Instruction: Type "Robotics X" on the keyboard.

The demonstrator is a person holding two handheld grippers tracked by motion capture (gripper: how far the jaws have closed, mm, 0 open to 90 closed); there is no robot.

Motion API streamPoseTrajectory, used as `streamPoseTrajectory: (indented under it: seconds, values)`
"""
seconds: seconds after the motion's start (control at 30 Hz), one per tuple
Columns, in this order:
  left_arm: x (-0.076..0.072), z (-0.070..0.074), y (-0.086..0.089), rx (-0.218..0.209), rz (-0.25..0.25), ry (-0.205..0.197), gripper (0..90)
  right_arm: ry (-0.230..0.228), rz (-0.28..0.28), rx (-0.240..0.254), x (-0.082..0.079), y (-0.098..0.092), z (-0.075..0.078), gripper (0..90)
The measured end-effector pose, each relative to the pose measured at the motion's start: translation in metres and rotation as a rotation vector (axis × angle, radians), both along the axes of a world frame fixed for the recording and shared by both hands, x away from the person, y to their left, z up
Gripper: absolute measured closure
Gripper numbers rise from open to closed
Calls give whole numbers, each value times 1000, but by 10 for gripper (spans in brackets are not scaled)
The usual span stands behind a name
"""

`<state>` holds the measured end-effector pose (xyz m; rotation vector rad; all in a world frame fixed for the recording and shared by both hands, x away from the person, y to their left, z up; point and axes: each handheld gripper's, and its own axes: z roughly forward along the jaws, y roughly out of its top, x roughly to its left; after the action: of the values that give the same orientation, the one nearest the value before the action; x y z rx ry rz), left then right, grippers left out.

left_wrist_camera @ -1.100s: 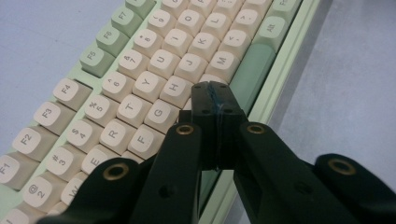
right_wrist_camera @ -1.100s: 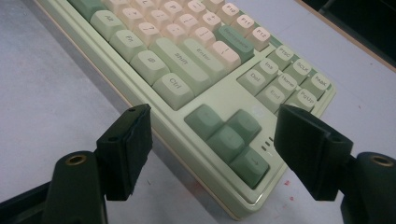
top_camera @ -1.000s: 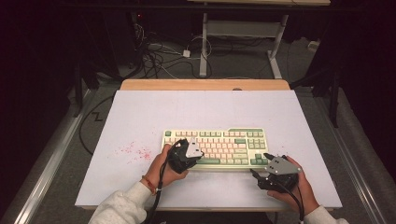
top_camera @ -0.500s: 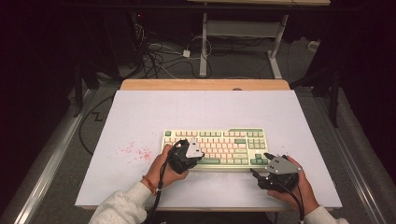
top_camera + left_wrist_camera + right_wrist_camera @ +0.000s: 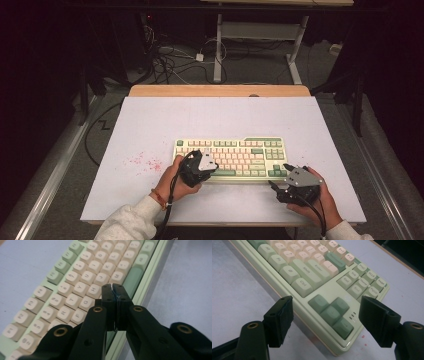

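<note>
A pale green keyboard (image 5: 235, 150) with cream and green keys lies on the white table, a little right of centre. My left gripper (image 5: 210, 169) hovers over its near edge by the space bar. In the left gripper view the left gripper (image 5: 114, 288) has its jaws together above the lower letter rows of the keyboard (image 5: 75, 290), just starting to part by a hair, with nothing between them. My right gripper (image 5: 279, 176) sits at the near right corner. In the right gripper view it (image 5: 325, 307) stands open, its jaws straddling the arrow-key corner of the keyboard (image 5: 312, 272) without touching.
Red speckles (image 5: 145, 161) mark the white table top (image 5: 200, 120) left of the keyboard. A wooden strip (image 5: 220, 90) runs along the far edge. Beyond it are cables (image 5: 170, 60) on the floor and white desk legs (image 5: 218, 50).
</note>
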<state>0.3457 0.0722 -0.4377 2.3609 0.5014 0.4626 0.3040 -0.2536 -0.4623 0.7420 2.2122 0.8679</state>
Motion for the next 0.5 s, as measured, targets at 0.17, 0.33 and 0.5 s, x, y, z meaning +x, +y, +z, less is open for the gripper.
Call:
streamPoseTrajectory:
  seconds: [0.17, 0.33, 0.5]
  values:
    - [2, 5, 13, -28, 20, -12, 832, -9, -6, 4, 0, -2, 2, 280]
    - [3, 8, 27, -52, 39, -36, 764, -8, -10, 13, 0, -3, 2, 283]
    - [1, 9, 40, -67, 65, -74, 675, -5, -10, 22, 0, -4, 4, 283]
